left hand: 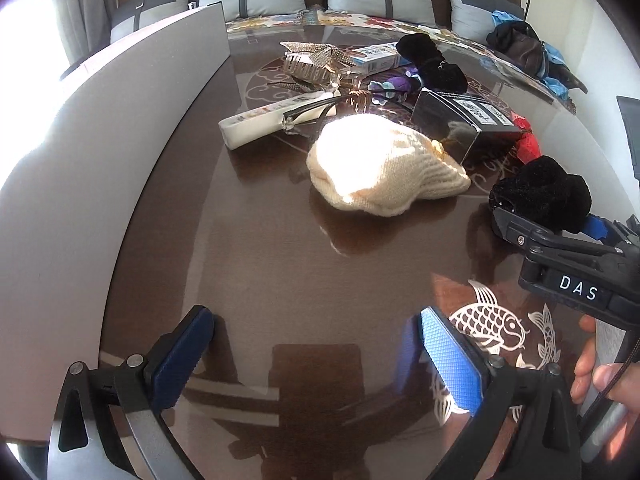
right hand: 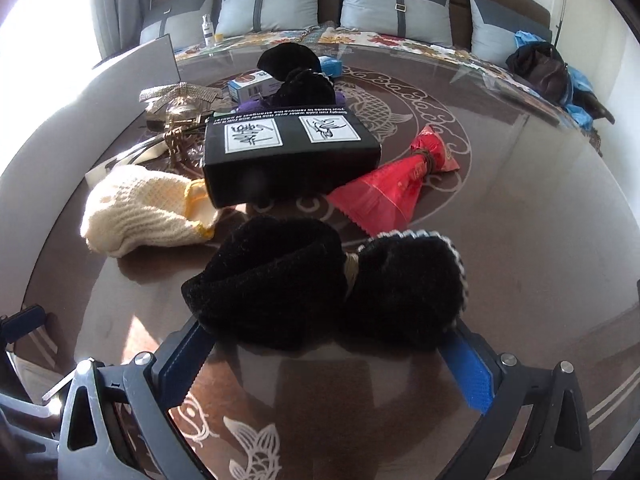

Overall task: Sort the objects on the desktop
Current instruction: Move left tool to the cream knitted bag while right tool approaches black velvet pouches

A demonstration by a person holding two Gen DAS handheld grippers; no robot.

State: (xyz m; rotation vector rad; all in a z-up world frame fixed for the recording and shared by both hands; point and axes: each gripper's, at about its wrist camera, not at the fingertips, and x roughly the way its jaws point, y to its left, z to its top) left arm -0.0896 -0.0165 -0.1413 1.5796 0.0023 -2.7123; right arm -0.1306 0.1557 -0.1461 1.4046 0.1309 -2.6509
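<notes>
Clutter sits on a glossy brown tabletop [right hand: 500, 208] with pale fish motifs under its glass. Taking the black box [right hand: 288, 152] with two white labels as landmark: a cream knitted pouch [right hand: 148, 212] lies just left of it, touching its near left corner; a red foil packet [right hand: 400, 184] lies just right of it; a second black pouch [right hand: 296, 76] and a small blue-and-white carton [right hand: 252, 84] lie behind it; a glittery hair clip [right hand: 176, 96] lies behind it to the left.

Nearer than the box, a black velvet pouch [right hand: 324, 292] with a tied neck lies between the fingers of the right claw [right hand: 332, 364], whose jaws stand wide apart; whether the pads touch the velvet cannot be told.

The left claw [left hand: 316, 360] also stands wide apart, over bare tabletop well on the near side of the box, with nothing between its blue pads [left hand: 452, 364].
</notes>
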